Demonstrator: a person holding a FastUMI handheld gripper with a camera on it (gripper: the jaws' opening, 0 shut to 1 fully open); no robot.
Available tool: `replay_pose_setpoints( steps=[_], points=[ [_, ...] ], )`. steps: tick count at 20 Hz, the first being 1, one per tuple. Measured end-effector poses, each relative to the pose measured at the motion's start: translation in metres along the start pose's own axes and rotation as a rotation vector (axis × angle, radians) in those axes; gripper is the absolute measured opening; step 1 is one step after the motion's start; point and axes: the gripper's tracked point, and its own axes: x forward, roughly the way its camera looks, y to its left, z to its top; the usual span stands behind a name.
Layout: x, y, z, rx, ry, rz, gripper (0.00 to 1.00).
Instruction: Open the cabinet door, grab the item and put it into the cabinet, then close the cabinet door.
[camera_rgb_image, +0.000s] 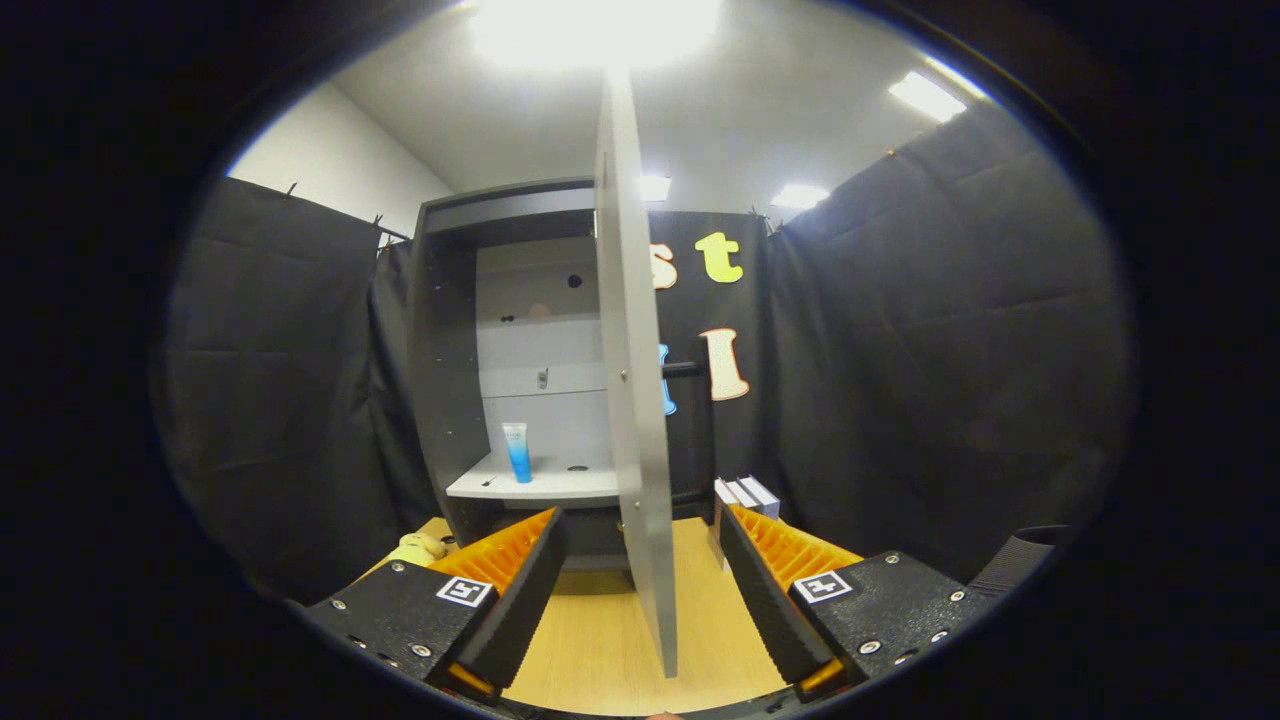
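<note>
Gripper view: The gripper points at a grey cabinet that stands on a light wooden table. The jaws are spread wide and grip nothing; neither of the 2 fingers touches any object.

The cabinet door is swung open and is seen almost edge-on. Its lower part passes through the gap between the 2 fingers, nearer to the right finger in the picture, with clear space on both sides. A dark bar handle projects from the door's right face at about mid-height.

The cabinet interior is exposed to the left of the door. A white shelf spans the lower part of the compartment. The item, 1 tube that fades from white at the top to blue at the bottom, stands upright on this shelf, near its front edge and well left of the door. It lies beyond the left finger and is apart from it. A small metal fitting sits on the back panel above the tube.

White boxes rest on the table just beyond the right finger, to the right of the door. A pale yellow object lies on the table beside the cabinet base, left of the left finger; its identity cannot be determined.
</note>
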Motion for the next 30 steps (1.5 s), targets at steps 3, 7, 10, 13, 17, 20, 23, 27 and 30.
replay_pose_setpoints(
  steps=[3,7,10,13,17,20,23,27,30],
  points=[
    [-0.004,-0.026,0.018,-0.01,-0.039,-0.058,0.94],
    [0.008,-0.07,0.039,0.038,-0.084,-0.169,0.93],
    [0.032,-0.097,0.038,0.059,-0.076,-0.249,0.93],
    [0.062,-0.12,0.028,0.06,-0.056,-0.336,0.94],
    [0.084,-0.119,0.014,0.081,-0.025,-0.368,0.95],
    [0.072,-0.109,0.02,0.047,-0.049,-0.406,0.92],
    [0.075,-0.099,0.018,-0.001,-0.061,-0.409,0.92],
    [0.07,-0.058,0.012,0.015,-0.05,-0.324,0.92],
    [0.072,-0.029,0.009,0.031,-0.044,-0.257,0.92]
  ],
)
